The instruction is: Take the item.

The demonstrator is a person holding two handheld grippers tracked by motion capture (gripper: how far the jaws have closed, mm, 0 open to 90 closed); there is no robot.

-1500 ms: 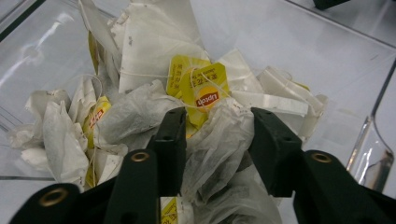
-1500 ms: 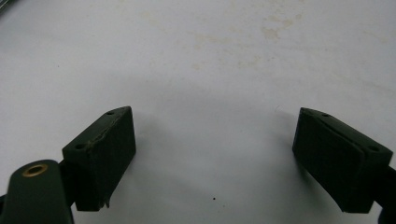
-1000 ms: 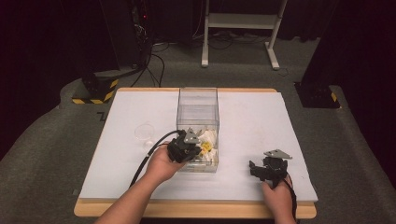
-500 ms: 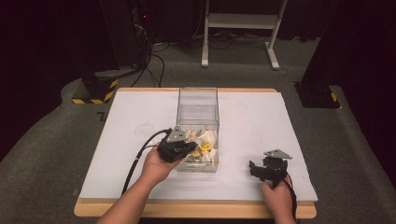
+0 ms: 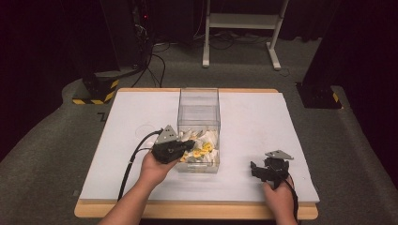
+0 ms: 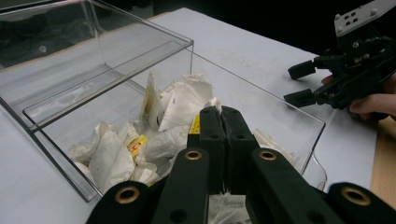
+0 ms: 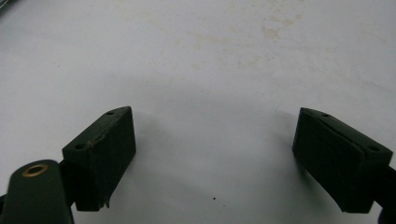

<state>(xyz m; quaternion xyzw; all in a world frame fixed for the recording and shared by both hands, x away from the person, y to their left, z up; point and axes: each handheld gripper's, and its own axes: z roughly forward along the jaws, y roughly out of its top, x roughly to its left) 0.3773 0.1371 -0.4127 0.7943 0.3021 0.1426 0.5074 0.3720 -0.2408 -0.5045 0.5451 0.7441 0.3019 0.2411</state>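
White paper covers the table (image 5: pixel 117 154), and near its front edge the right gripper (image 5: pixel 257 169) is held just above it, jaws spread wide with nothing between them. Farther in, the left gripper (image 6: pixel 220 122) is seen at the near left wall of the clear plastic box (image 5: pixel 199 110), jaws pressed together over the crumpled sachets (image 6: pixel 140 144) heaped in its near end.
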